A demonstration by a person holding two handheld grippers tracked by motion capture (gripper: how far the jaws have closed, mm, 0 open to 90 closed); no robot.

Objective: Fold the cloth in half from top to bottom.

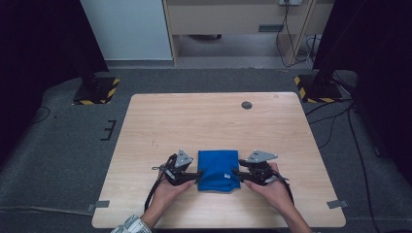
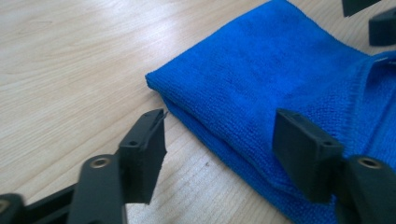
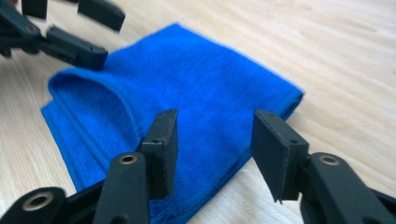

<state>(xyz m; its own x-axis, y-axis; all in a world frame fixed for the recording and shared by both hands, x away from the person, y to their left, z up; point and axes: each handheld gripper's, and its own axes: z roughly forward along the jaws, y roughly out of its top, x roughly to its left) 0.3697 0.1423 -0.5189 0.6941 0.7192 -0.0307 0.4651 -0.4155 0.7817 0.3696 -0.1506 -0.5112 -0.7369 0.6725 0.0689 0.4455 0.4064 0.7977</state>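
near the table's [image 1: 160,121] six o'clock edge lies a folded blue cloth [image 1: 218,170], with the left gripper [image 1: 188,175] at its nine o'clock and the right gripper [image 1: 241,174] at three, both wide open and holding nothing. closing now, either could pinch just the top layer, so the fold might peel apart or slide.

No readable text, label or number appears anywhere.

Left tool [image 1: 197,174], right tool [image 1: 236,172]: jaws apart, facing inward.
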